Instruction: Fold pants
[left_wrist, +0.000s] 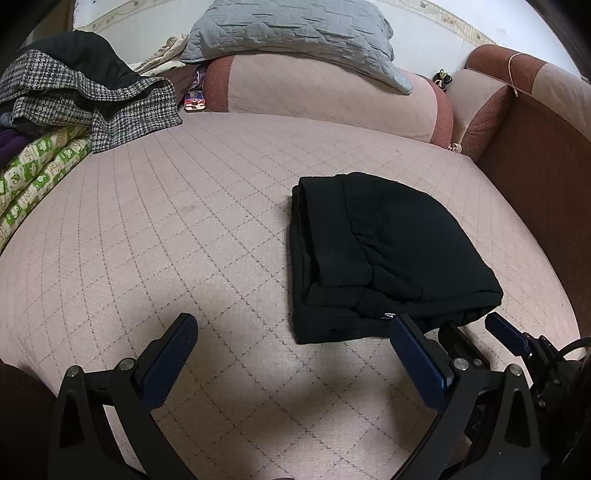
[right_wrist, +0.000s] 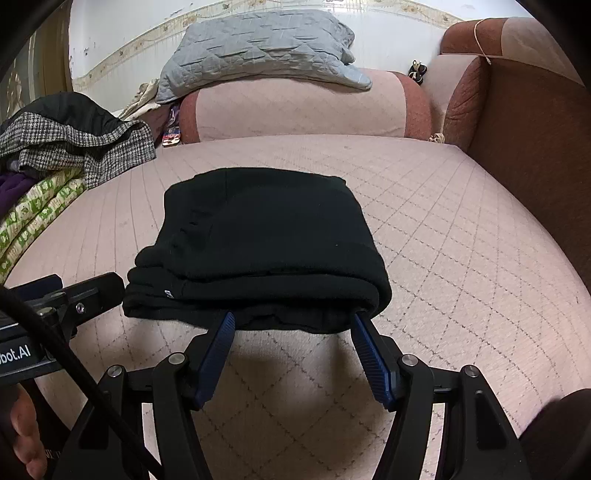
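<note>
The black pants (left_wrist: 376, 254) lie folded into a compact bundle on the pink quilted sofa bed (left_wrist: 184, 229). My left gripper (left_wrist: 293, 328) stands open and wide just in front of the bundle's near left corner, its fingers (left_wrist: 177, 343) pressing on nothing. In the right wrist view the pants (right_wrist: 266, 236) fill the middle. My right gripper (right_wrist: 293, 320) is open, both fingertips tucked under the overhanging near edge of the bundle, one on each side. The left gripper (right_wrist: 81, 286) shows at the left beside the bundle's corner.
A pile of houndstooth and dark clothes (left_wrist: 74, 92) and a green-patterned blanket (left_wrist: 40, 173) sit at the left. A grey quilted pillow (left_wrist: 295, 33) rests on the bolster (left_wrist: 325, 96) behind. A brown armrest (left_wrist: 535, 147) bounds the right. A person's hand (right_wrist: 22, 435) shows low left.
</note>
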